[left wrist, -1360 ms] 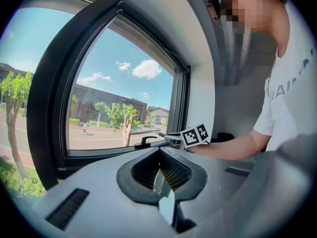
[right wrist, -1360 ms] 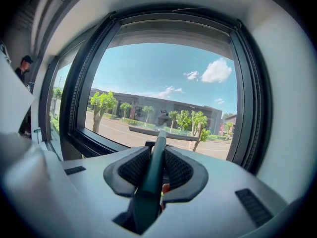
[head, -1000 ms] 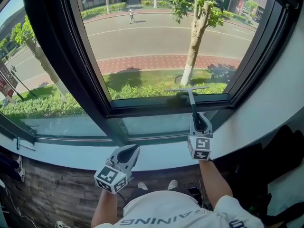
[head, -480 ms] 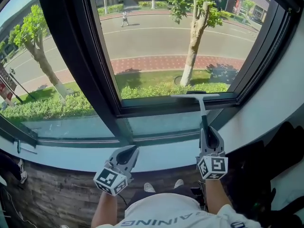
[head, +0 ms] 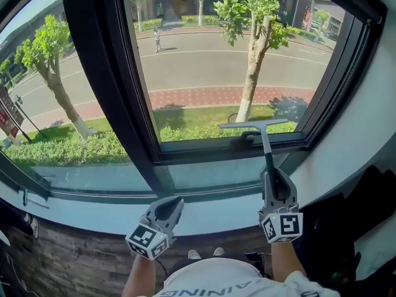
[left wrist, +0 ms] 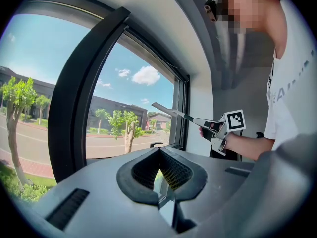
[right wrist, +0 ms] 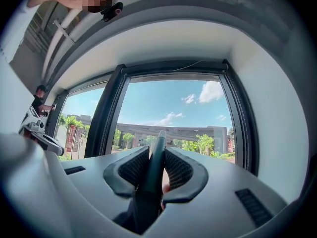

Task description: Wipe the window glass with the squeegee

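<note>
The right hand-held gripper (head: 273, 179) is clamping the stiff, light, dark-handled squeegee (head: 266, 148) low on its handle, blade seemingly touching the clear window glass (head: 210, 67) at its bottom edge, while the left hand-held gripper (head: 167, 209) is idling closed, empty.

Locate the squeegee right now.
Head view: the squeegee sits low on the right pane, blade by the bottom frame, handle held in the right gripper.

a tree (head: 252, 73) stands by the road (head: 204, 67), a pedestrian (head: 156, 40) beyond.

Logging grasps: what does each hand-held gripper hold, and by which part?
Right hand-held gripper grips the dark long-handled squeegee by its handle end; left hand-held gripper holds nothing.
</note>
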`<state>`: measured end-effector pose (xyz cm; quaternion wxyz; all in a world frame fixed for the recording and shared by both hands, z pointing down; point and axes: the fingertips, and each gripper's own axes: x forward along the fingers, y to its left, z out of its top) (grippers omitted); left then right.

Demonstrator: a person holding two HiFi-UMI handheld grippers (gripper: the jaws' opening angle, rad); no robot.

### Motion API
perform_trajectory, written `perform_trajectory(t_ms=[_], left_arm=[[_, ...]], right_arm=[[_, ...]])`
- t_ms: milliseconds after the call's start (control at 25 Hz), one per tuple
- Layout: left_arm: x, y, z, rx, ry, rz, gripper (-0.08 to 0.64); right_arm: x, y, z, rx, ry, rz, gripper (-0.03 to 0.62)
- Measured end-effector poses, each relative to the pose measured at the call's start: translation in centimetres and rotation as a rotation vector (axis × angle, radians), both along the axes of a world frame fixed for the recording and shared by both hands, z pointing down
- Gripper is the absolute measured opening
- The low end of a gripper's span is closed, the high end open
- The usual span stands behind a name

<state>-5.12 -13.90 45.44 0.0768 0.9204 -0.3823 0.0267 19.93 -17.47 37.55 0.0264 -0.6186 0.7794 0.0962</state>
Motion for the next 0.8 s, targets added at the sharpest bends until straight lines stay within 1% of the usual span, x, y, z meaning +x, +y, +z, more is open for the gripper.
perform_trajectory(t_ms=[120, 240, 320, 440, 520, 640, 680, 800], left_arm=[[1.0, -0.3, -0.3, 0.008, -0.005, -0.021, 0.014], [2.8, -0.6, -0.6, 0.026, -0.017, -0.036, 0.014], [4.3, -0.1, -0.3, 0.033, -0.043, -0.025, 0.014], [4.9, 0.6, -0.2, 0.032, -0.061, -0.004, 0.014], [4.2, 0.5, -0.9, 0.049, -0.053, -0.01, 0.014], [1.6, 0.0, -2.6, 0.106, -0.025, -0.041, 0.014], [0.6, 0.0, -2.9, 0.115, -0.02, -0.044, 0.014], [-2.5, 0.2, -2.5, 0.104, -0.04, -0.025, 0.014]], right_arm=[[0.9, -0.3, -1.1, 0.024, -0.009, -0.019, 0.098], [1.7, -1.1, -2.0, 0.063, 0.064, -0.028, 0.098], [1.9, -1.5, -2.1, 0.073, 0.098, -0.037, 0.098], [1.8, -2.0, -2.4, 0.068, 0.084, -0.04, 0.098], [1.4, -2.3, -3.0, 0.075, 0.071, -0.039, 0.098], [-0.1, -2.8, -4.4, 0.1, 0.075, -0.029, 0.098], [-0.7, -2.9, -4.8, 0.106, 0.08, -0.022, 0.098], [-3.0, -3.4, -6.4, 0.125, 0.067, 0.016, 0.098]])
